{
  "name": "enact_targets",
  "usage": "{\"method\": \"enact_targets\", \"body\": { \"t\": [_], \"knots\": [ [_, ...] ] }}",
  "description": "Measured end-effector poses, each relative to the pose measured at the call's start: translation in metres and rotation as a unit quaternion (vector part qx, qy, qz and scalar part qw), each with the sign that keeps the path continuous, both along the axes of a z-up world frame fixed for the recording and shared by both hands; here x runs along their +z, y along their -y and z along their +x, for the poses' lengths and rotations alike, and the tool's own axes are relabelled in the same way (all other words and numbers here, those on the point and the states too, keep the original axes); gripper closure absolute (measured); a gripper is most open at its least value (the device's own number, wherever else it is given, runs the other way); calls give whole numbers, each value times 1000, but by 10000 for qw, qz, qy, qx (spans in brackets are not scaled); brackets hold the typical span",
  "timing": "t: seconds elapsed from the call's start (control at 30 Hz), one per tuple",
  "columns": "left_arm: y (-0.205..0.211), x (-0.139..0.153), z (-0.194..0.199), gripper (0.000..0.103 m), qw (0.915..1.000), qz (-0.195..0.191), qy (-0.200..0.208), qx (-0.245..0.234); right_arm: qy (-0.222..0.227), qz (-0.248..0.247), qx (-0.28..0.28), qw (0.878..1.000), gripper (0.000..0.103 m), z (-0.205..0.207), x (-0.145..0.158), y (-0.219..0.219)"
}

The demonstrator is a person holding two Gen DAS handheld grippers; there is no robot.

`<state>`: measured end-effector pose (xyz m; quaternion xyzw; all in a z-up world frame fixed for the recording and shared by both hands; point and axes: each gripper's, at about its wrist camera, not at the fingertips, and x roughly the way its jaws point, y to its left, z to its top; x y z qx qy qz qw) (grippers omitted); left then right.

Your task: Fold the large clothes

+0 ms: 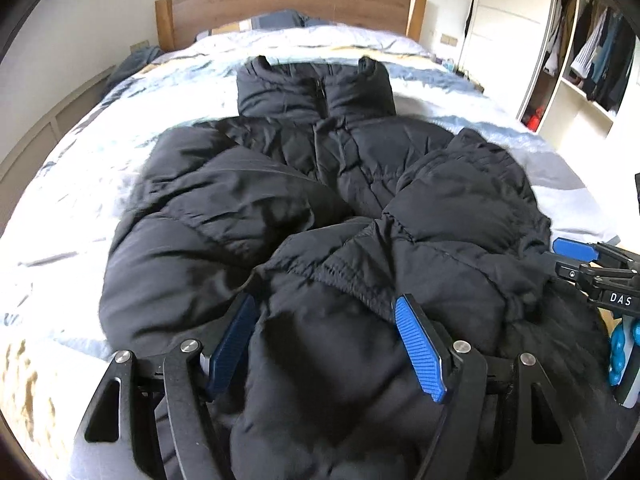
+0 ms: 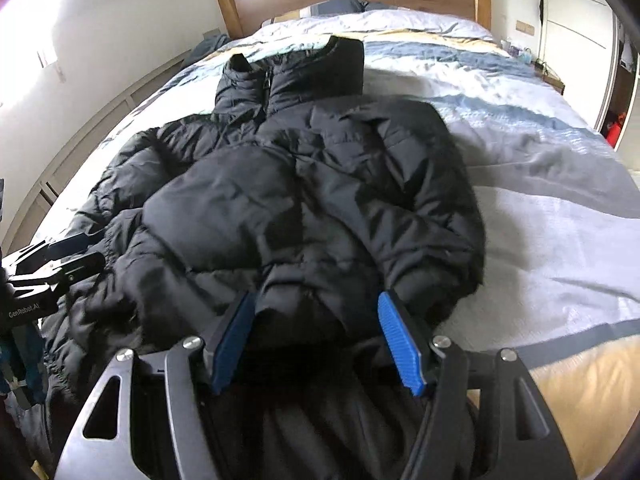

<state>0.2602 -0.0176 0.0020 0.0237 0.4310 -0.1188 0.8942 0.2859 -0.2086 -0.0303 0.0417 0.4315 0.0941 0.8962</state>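
A black puffer jacket [image 1: 304, 208] lies front-up on the bed, collar toward the headboard, both sleeves folded in over the chest. It also shows in the right wrist view [image 2: 312, 200]. My left gripper [image 1: 326, 340] is open, its blue pads [image 1: 420, 352] straddling the jacket's lower hem on the left side. My right gripper [image 2: 316, 340] is open, its pads [image 2: 400, 344] straddling the hem on the right side. Fabric bulges between both jaws. The right gripper shows at the right edge of the left wrist view [image 1: 592, 264], the left gripper at the left edge of the right wrist view [image 2: 60, 260].
The bed [image 2: 540, 208] has a pale blue, grey and yellow striped cover and a wooden headboard [image 1: 288, 4]. Pillows [image 1: 280, 20] lie at its head. An open wardrobe [image 1: 588, 52] with hanging clothes stands at the right. A wall panel [image 2: 100, 120] runs along the left.
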Motion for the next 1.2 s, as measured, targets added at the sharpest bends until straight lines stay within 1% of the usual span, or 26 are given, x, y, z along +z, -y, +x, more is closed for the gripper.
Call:
{"method": "enact_targets", "body": {
  "t": [0.1, 0.2, 0.3, 0.43, 0.53, 0.57, 0.63, 0.7, 0.73, 0.77, 0.8, 0.87, 0.97, 1.0, 1.1, 1.2],
  "knots": [
    [-7, 10, -17, 31, 10000, -68, -38, -62, 85, 29, -60, 9999, 40, -20, 10, 2],
    [-13, 16, -29, 31, 9998, 22, -144, -122, 160, 60, -103, 9998, 40, -37, 18, 4],
    [-26, 33, -36, 28, 9999, 79, -47, -125, 245, 28, -115, 9996, 40, -49, 29, 7],
    [-57, 71, -19, 22, 10000, 36, 87, -6, 434, 20, -204, 9988, 40, -42, 57, 16],
    [-84, 103, 11, 22, 9999, 5, 131, 111, 622, 68, -289, 9976, 40, -19, 87, 24],
    [-90, 110, 19, 22, 9998, 5, 132, 137, 647, 80, -305, 9974, 40, -12, 93, 25],
    [-104, 127, 51, 20, 9997, -8, 92, 217, 711, 164, -364, 9967, 40, 13, 110, 29],
    [-113, 136, 82, 19, 9995, -34, 38, 307, 764, 341, -445, 9955, 40, 47, 124, 34],
    [-117, 139, 98, 19, 9994, -63, -1, 334, 767, 407, -469, 9951, 40, 62, 127, 36],
    [-119, 141, 122, 19, 9993, -75, -37, 377, 766, 441, -491, 9949, 40, 75, 129, 36],
    [-119, 141, 137, 19, 9991, -71, -52, 406, 762, 482, -536, 9945, 40, 100, 131, 39],
    [-122, 137, 176, 18, 9986, -178, -155, 467, 748, 566, -557, 9940, 40, 133, 131, 42],
    [-124, 121, 240, 18, 9953, -579, -370, 676, 691, 706, -585, 9934, 40, 198, 124, 44],
    [-124, 112, 268, 18, 9930, -782, -431, 770, 679, 773, -597, 9929, 40, 222, 120, 45],
    [-121, 85, 326, 18, 9857, -1285, -564, 936, 592, 1013, -640, 9910, 40, 289, 100, 47],
    [-112, 53, 371, 17, 9777, -1694, -643, 1062, 552, 1298, -743, 9872, 40, 342, 74, 49]
  ]
}}
